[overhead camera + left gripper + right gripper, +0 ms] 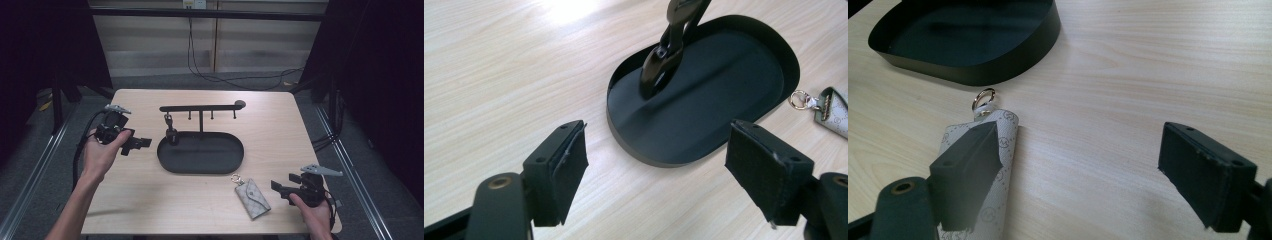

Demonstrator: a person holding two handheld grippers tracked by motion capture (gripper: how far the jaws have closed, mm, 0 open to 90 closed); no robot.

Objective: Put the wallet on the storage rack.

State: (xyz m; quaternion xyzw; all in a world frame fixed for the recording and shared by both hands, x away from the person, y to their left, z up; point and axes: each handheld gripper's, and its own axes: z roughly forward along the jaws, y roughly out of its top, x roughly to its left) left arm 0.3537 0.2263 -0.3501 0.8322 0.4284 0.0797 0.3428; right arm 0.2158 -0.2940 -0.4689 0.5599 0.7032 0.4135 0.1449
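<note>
Currently we are holding both grippers, left gripper (146, 143) and right gripper (276, 186), jaws apart and empty: left facing the hanging clasp (171, 133), right beside the key pouch (253, 198).

Left gripper (142, 143) held just left of the tray (165, 161), jaws wide apart; right gripper (278, 188) near its right end, gaping.

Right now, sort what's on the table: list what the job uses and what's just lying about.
In use:
- left gripper, open, pointing at the black clip
- black clip, hanging from the hook stand
- oval tray under the stand
- right gripper, open beside the key pouch

Lying about:
- cables on the floor beyond the table
</note>
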